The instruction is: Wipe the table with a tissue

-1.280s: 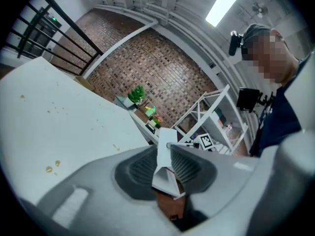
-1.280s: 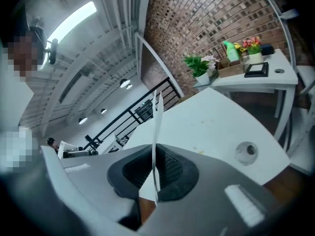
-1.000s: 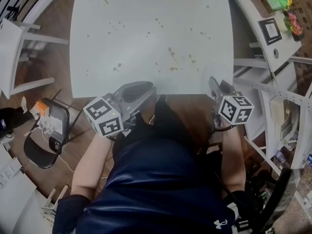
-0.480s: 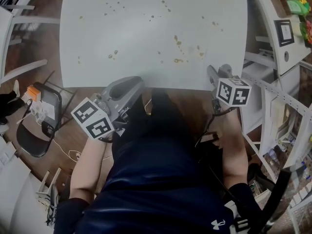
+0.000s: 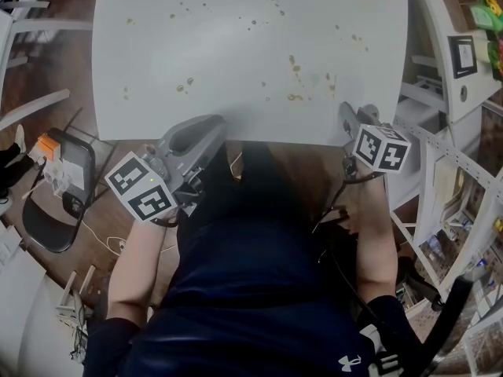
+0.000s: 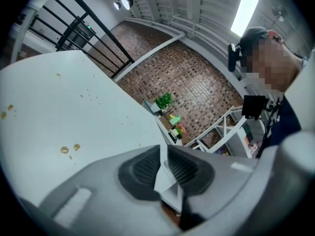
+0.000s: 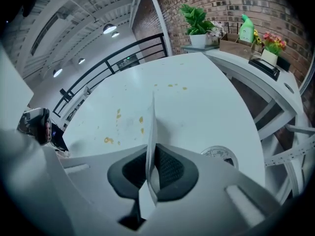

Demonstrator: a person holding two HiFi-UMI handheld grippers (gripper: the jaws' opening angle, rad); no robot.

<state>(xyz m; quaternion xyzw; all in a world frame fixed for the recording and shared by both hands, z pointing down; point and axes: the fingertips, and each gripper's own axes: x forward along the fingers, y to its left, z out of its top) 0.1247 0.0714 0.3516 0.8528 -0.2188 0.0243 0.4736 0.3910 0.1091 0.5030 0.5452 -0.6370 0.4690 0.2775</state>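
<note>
Head view: a white table [image 5: 236, 22] carries brown stains [image 5: 295, 65], most of them near the front edge and towards the far left. A person in a dark shirt [image 5: 251, 281] sits at the near edge. The left gripper [image 5: 208, 130] reaches just over the table's front edge. The right gripper [image 5: 348, 115] points down at the front right corner. A chair [image 5: 51, 226] stands on the floor to the left, and white shelves [image 5: 440, 108] stand to the right.

Left gripper view: the jaws are closing on a tissue fold [image 6: 165, 178]. The white fold stands between the ribbed pads [image 6: 142, 168], and both seem to touch it. The stained table lies beyond on the left. Farther off are a brick wall [image 6: 197, 82] and a green plant [image 6: 164, 101].

Right gripper view: the jaws are together, clamped on a tissue sheet [image 7: 151, 127]. It is seen edge-on and rises straight up from the pads over the table. The stains lie just left of it. At the far edge stand another plant [image 7: 197, 21], a green bottle [image 7: 246, 28] and flowers [image 7: 272, 43].
</note>
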